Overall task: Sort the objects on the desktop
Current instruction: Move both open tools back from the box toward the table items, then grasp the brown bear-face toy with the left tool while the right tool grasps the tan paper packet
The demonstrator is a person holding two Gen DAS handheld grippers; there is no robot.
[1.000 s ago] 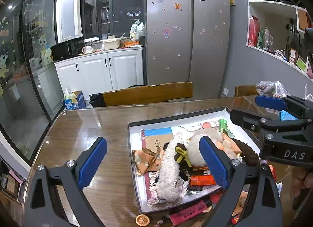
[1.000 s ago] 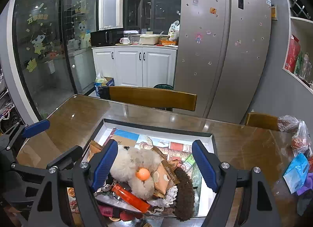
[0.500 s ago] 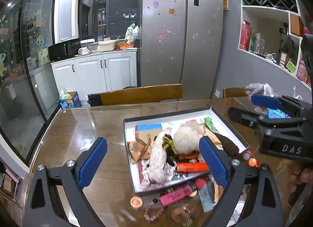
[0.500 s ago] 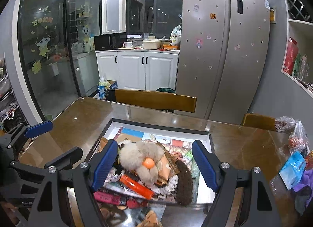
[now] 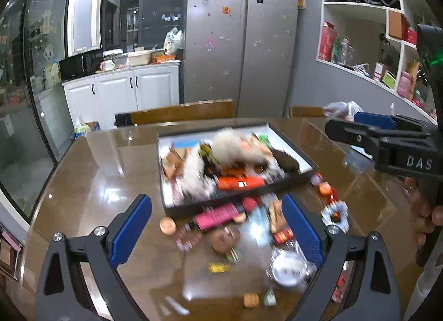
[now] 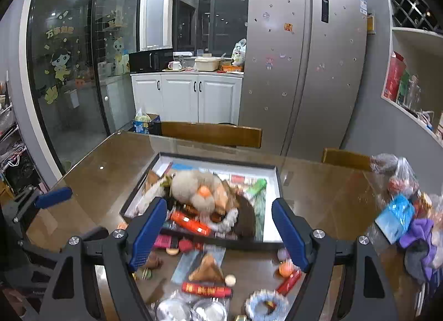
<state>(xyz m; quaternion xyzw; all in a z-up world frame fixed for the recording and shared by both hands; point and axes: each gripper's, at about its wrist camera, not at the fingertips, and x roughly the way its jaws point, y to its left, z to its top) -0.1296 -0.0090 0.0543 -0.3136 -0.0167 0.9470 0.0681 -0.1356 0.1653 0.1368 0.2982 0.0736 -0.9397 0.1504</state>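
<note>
left gripper (image 5: 216,226): jaws apart, empty | right gripper (image 6: 218,231): jaws apart, empty | tray (image 6: 272,235): mid-desk (image 5: 91,171), heaped with plush toy (image 6: 193,188), orange tube (image 6: 189,222), packets | loose items on near desk

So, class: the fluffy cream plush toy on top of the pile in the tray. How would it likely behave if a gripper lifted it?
The plush toy looks furry and rounded, so it is probably soft and would squash between the fingers. It seems light for its bulk. Since it rests atop loose items in the tray, lifting it may disturb them.
</note>
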